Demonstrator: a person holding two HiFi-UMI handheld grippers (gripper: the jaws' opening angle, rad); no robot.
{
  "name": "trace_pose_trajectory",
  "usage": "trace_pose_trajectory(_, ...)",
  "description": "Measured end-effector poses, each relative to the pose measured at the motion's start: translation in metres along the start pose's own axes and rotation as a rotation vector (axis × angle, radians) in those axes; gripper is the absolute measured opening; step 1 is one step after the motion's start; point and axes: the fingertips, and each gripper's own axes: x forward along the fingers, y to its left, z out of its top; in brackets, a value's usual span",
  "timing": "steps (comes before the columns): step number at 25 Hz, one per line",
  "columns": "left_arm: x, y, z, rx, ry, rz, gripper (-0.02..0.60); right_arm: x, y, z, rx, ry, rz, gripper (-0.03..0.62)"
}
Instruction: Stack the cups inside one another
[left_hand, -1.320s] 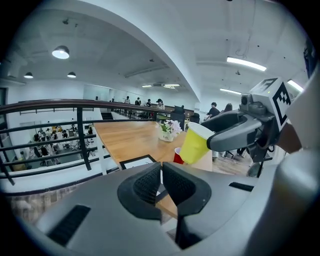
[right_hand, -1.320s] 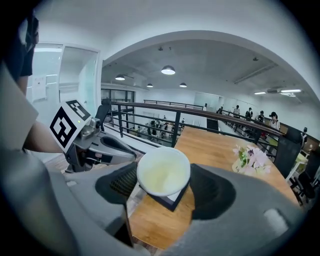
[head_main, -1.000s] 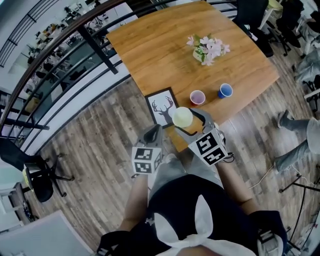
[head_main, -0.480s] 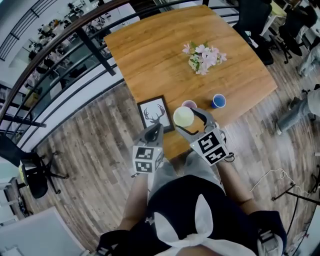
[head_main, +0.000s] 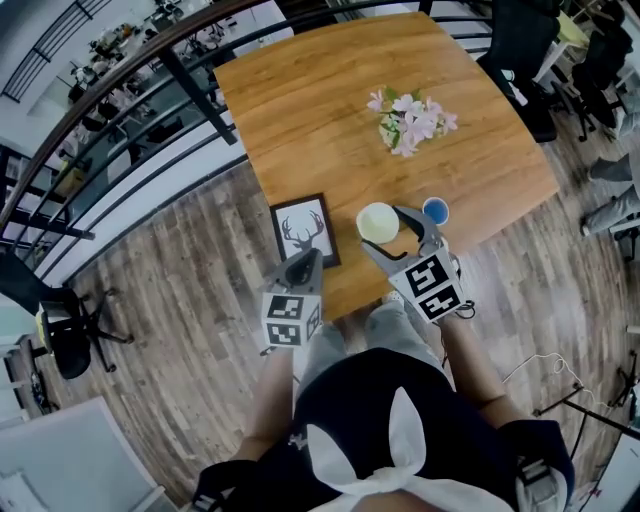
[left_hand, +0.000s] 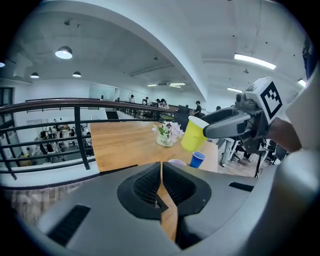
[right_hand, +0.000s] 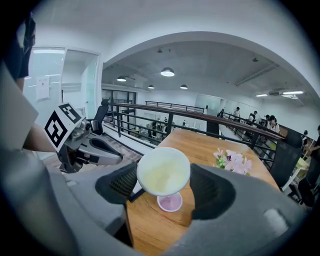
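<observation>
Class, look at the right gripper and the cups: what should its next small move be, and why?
Probably lower the yellow cup down into the pink cup. The right gripper holds it roughly over the pink cup, which stands upright and empty on the table.

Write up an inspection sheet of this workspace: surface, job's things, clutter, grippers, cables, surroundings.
Surface: wooden table, top mostly bare.
Job's things: yellow cup held in the air over the table's near edge; pink cup upright on the table just beyond it; blue cup upright near the table's edge, apart from the pink one.
Clutter: pot of flowers; framed deer picture at the table's near-left edge.
Grippers: left gripper shut, empty; right gripper shut on the yellow cup.
Cables: one cable loose on the floor at the right.
Surroundings: railing, plank floor, office chair.
</observation>
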Motion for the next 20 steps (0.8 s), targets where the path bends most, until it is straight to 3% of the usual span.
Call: trace_pose_trajectory(20,0.043,-0.040,0.021,0.023,0.004,0.006,0.028,-0.037,-0.089,-0.044,0.067,0.007,-0.093,0.325)
